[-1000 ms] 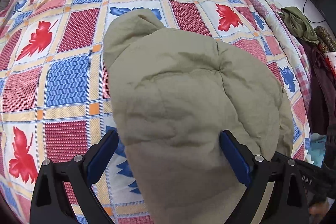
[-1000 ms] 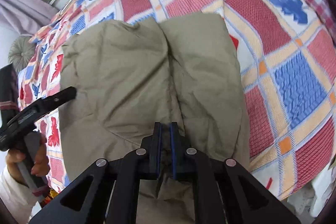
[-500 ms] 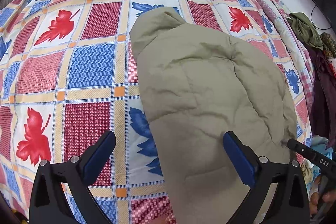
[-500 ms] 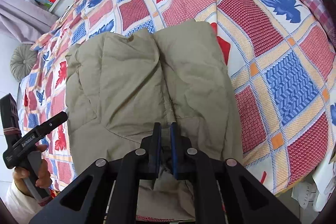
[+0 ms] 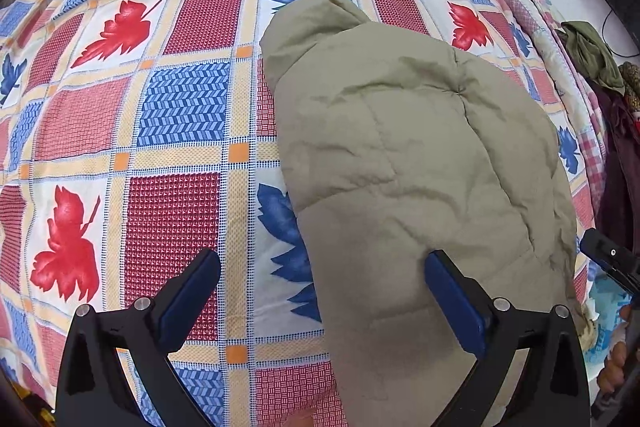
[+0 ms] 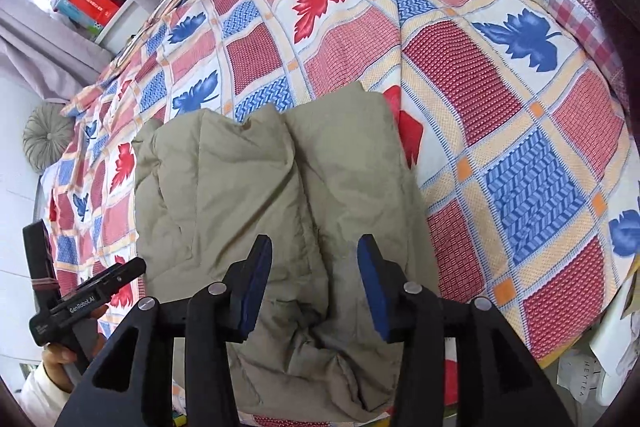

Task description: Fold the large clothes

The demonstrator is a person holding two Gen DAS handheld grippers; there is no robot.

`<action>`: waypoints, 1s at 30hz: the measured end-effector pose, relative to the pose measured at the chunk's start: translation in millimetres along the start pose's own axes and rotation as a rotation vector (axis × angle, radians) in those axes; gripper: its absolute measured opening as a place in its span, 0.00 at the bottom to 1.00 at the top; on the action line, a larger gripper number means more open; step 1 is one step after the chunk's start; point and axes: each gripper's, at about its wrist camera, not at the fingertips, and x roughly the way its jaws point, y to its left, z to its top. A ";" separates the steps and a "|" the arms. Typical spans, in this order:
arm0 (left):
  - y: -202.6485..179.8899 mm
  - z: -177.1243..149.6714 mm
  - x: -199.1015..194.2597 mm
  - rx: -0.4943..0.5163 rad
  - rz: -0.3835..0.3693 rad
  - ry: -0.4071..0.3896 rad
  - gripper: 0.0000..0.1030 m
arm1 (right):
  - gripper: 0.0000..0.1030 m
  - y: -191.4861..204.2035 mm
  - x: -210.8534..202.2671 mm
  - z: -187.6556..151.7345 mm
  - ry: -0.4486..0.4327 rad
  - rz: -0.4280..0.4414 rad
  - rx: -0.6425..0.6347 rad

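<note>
A padded olive-khaki jacket [image 5: 420,163] lies folded into a thick bundle on the bed; it also shows in the right wrist view [image 6: 264,195]. My left gripper [image 5: 320,267] is open and empty, raised over the jacket's near left edge, its right pad over the fabric. My right gripper [image 6: 314,253] is open and empty above the jacket's near end, with bunched fabric [image 6: 316,351] below the jaws. The left gripper also shows at the left of the right wrist view [image 6: 88,301].
The bed is covered by a patchwork quilt [image 5: 132,131] with red and blue leaves. Piled clothes [image 5: 592,55] lie beyond the bed's right side. A round grey cushion [image 6: 46,137] and a shelf with boxes [image 6: 90,5] are at the far left.
My right gripper opened and let go of the jacket's near edge, then lifted back. My left gripper shifted left, staying open. The jacket settled flat on the bed.
</note>
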 end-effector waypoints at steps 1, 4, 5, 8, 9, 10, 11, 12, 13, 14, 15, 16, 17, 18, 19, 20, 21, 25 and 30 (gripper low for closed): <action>0.6 0.3 0.9 -0.005 -0.005 0.002 0.99 | 0.54 -1.8 0.5 1.1 0.002 -0.002 0.001; 2.1 0.4 2.8 -0.017 -0.022 0.001 0.99 | 0.59 -9.6 1.6 2.9 0.003 -0.001 0.007; 3.1 0.8 3.4 -0.023 -0.028 0.001 0.99 | 0.59 -12.5 2.2 3.8 0.005 -0.002 0.008; 7.4 1.0 5.1 -0.045 -0.053 0.005 0.99 | 0.73 -23.5 5.2 7.0 0.019 0.004 0.020; 8.7 0.8 5.4 -0.053 -0.063 0.007 0.99 | 0.79 -28.0 6.1 8.2 0.023 0.012 0.030; 9.8 0.3 5.8 -0.063 -0.076 0.010 0.99 | 0.79 -32.3 6.4 9.7 0.022 0.019 0.039; 11.6 -0.2 6.2 -0.073 -0.094 0.014 0.99 | 0.79 -36.5 7.0 10.9 0.022 0.025 0.048; 13.5 -0.3 7.0 -0.084 -0.118 0.019 0.99 | 0.79 -41.2 8.3 12.4 0.028 0.031 0.058; 15.2 -0.3 7.8 -0.096 -0.143 0.025 0.99 | 0.79 -45.2 10.1 13.9 0.035 0.036 0.066; 16.1 -0.2 8.6 -0.105 -0.162 0.029 0.99 | 0.79 -49.1 12.2 14.9 0.042 0.044 0.075; 17.1 0.1 10.1 -0.113 -0.187 0.035 0.99 | 0.79 -53.7 14.7 16.2 0.049 0.057 0.085; 17.2 0.5 11.8 -0.116 -0.203 0.041 0.99 | 0.79 -57.2 17.3 17.1 0.055 0.069 0.094; 17.3 1.1 14.5 -0.119 -0.222 0.051 0.99 | 0.80 -61.5 21.3 18.3 0.065 0.086 0.104; 17.2 1.4 17.7 -0.122 -0.237 0.061 0.99 | 0.80 -65.6 26.0 19.6 0.076 0.104 0.117; 17.1 1.9 20.8 -0.125 -0.250 0.070 0.99 | 0.80 -69.7 31.0 20.9 0.088 0.125 0.129; 16.9 2.3 24.0 -0.129 -0.265 0.077 0.99 | 0.81 -73.8 36.9 21.4 0.103 0.151 0.145; 16.9 3.0 27.0 -0.133 -0.284 0.082 0.99 | 0.83 -77.6 43.7 21.8 0.118 0.176 0.160; 16.2 7.6 35.9 -0.150 -0.342 0.092 0.99 | 1.00 -85.9 65.4 22.9 0.143 0.239 0.191; 14.9 14.3 48.4 -0.170 -0.461 0.127 0.99 | 1.00 -88.0 88.6 30.1 0.189 0.378 0.227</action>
